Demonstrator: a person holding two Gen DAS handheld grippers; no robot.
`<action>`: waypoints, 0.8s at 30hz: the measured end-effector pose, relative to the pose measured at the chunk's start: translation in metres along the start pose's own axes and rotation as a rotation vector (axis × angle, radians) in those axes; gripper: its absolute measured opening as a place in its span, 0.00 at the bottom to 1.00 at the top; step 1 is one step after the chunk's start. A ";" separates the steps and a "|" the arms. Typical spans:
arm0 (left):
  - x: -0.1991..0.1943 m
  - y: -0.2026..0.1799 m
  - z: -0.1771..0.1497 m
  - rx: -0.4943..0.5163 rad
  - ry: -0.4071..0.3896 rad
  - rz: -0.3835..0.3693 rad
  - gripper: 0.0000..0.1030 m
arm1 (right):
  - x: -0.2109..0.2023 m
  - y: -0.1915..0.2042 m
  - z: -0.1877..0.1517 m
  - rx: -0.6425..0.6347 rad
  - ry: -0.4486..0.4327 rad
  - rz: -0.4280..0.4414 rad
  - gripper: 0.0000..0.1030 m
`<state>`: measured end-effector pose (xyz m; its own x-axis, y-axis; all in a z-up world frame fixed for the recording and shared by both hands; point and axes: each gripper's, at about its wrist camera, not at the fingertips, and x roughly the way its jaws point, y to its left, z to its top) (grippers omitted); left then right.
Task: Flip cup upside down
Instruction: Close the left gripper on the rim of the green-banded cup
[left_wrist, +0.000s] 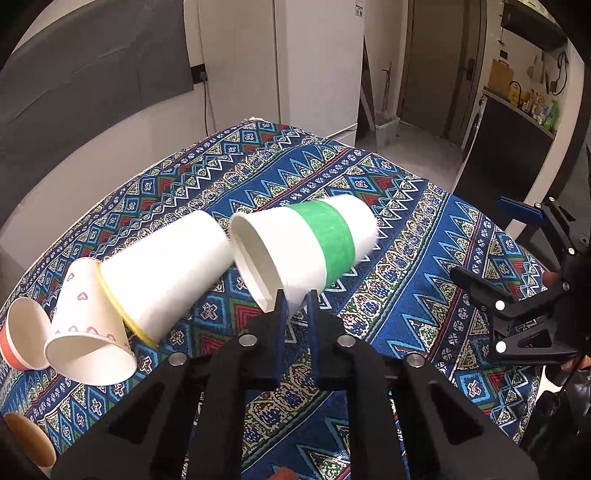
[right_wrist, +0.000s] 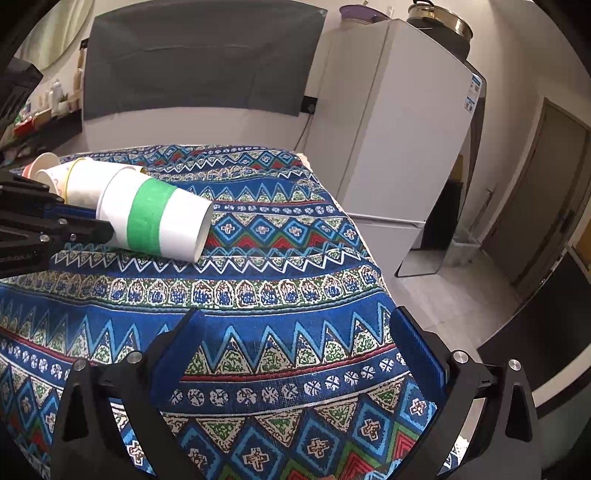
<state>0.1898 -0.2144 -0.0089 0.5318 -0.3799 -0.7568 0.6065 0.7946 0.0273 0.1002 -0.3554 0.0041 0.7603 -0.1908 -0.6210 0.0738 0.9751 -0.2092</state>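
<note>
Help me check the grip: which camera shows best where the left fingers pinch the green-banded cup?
The left wrist view: the left gripper closes on the rim wall of the green-banded cup, whose open mouth faces the camera. The right wrist view shows the cup from the side, with the pinch point mostly hidden.

This is a lived-in home kitchen or dining corner. A white fridge (right_wrist: 399, 140) with a steel pot (right_wrist: 441, 22) on top stands just past the far edge of a table under a patterned blue cloth (right_wrist: 280, 266). A dark counter (left_wrist: 517, 107) crowded with bottles and a closed interior door (right_wrist: 543, 192) line the walls.
</note>
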 end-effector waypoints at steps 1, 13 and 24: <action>0.000 -0.001 -0.001 0.001 -0.001 -0.006 0.07 | -0.001 0.000 -0.001 -0.001 0.000 0.000 0.93; -0.017 -0.005 -0.012 0.007 -0.005 -0.045 0.03 | -0.007 -0.001 -0.003 -0.003 0.007 -0.007 0.93; -0.063 0.002 -0.058 -0.008 0.019 -0.030 0.03 | -0.034 0.021 0.001 -0.047 -0.004 -0.001 0.93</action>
<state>0.1236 -0.1612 0.0006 0.5022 -0.3949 -0.7693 0.6172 0.7868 -0.0010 0.0769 -0.3280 0.0217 0.7631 -0.1907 -0.6175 0.0436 0.9685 -0.2453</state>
